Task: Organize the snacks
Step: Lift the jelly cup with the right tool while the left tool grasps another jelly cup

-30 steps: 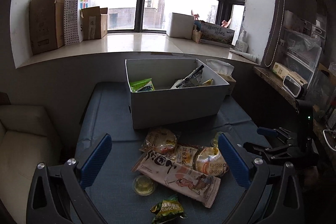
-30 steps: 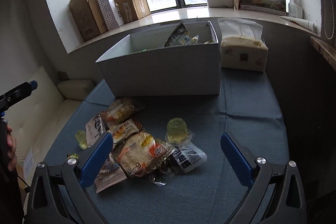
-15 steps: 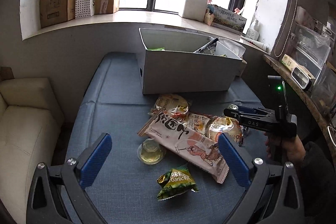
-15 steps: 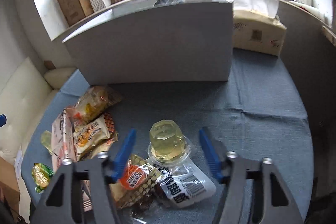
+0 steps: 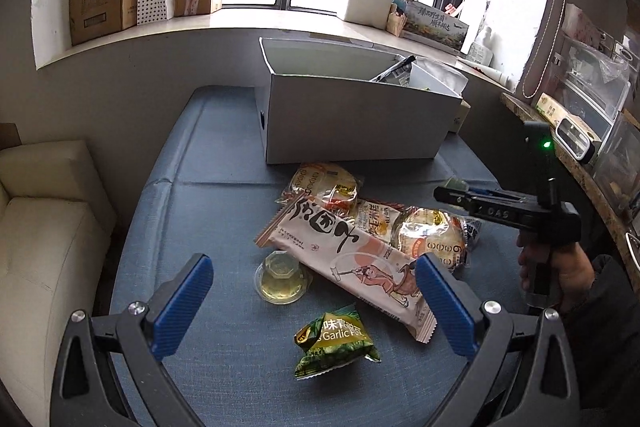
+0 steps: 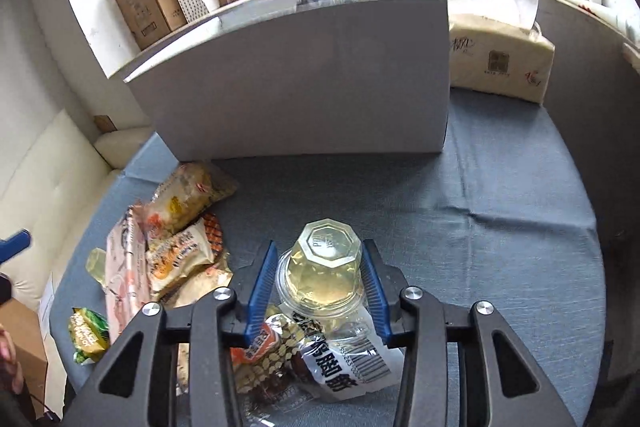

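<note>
1. The right gripper point(image 6: 320, 281) has the inverted jelly cup point(image 6: 324, 267) directly between its fingers point(image 6: 262, 283). The jaws have just been closing, and both blue pads now sit against the cup's sides, so I judge it gripped or about to be.
2. The cup stands upside down, flat base up, its wide rim resting on a black-and-white snack packet point(image 6: 344, 363). It has no long axis to line up with; the fingers flank it left and right.
3. The grey box point(image 6: 304, 79) stands straight ahead of the right fingers, beyond a bare strip of the blue tabletop point(image 6: 500, 227). The coming move is likely up, forward and over that near wall.
4. The left gripper point(image 5: 316, 303) is wide open and holds nothing. A second jelly cup point(image 5: 282, 277) sits just ahead, between its fingers, beside the long pink wrapper point(image 5: 352, 259), with a green garlic pea packet point(image 5: 336, 343) nearer still.
5. The right hand is plainly nearer to finishing a pick.
</note>
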Demonstrator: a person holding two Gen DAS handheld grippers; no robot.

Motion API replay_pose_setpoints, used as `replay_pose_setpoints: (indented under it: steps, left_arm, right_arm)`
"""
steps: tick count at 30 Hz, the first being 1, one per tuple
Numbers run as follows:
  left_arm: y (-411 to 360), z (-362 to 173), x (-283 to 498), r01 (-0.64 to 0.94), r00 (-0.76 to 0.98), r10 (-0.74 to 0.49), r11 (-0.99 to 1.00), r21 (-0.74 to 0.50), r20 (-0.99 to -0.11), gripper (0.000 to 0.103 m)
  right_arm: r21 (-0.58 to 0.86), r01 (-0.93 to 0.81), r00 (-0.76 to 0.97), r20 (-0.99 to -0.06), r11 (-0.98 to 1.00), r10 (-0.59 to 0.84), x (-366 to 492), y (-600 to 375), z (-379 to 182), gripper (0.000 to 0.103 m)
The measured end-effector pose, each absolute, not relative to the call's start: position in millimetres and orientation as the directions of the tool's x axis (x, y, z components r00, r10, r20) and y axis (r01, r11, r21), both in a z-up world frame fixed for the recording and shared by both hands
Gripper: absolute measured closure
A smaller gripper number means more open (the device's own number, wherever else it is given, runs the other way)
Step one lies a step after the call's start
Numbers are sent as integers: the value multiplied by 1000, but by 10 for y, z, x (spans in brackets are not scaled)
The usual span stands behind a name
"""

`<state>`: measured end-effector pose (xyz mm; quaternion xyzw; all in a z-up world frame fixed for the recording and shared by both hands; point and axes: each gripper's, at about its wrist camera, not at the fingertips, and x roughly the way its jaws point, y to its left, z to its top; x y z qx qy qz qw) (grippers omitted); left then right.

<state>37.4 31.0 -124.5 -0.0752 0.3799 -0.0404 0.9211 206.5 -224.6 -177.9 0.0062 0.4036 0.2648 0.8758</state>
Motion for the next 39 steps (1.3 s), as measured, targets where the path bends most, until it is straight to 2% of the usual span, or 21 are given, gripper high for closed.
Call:
replay_pose_setpoints:
  steps: [10,15,17,19,21,29,39]
  left_arm:
    - [576,-1695,670,27,636,-140,987,-159,-759,0]
    - [560,-1862,808,51,614,-119,992,-112,-780,2]
    - [564,-1907,825,55,610,-134,990,-127,-781,14]
    - [571,-1958,845,51,601,-134,990,-130,-788,42]
    - [562,-1986,849,65,591,-153,988,-141,-792,62]
    - [502,-1825,741,92,635,-158,987,-129,-756,63]
    - [503,-1144,726,132,728,-175,985,-115,-663,63]
  right_arm:
    - [250,-498,584,-611,831,534,1549,-2429,-1326,57]
    - [269,-498,595,-585,824,551,1278,-2520,-1189,57]
    - [280,-501,598,-572,819,562,1198,-2545,-1162,57]
    - [283,-503,603,-562,817,566,1123,-2564,-1143,57]
    - [276,-491,612,-566,827,552,1092,-2577,-1148,57]
    - [301,-495,591,-571,815,570,1077,-2527,-1197,57]
    - [289,-541,568,-567,790,596,1104,-2352,-1120,57]
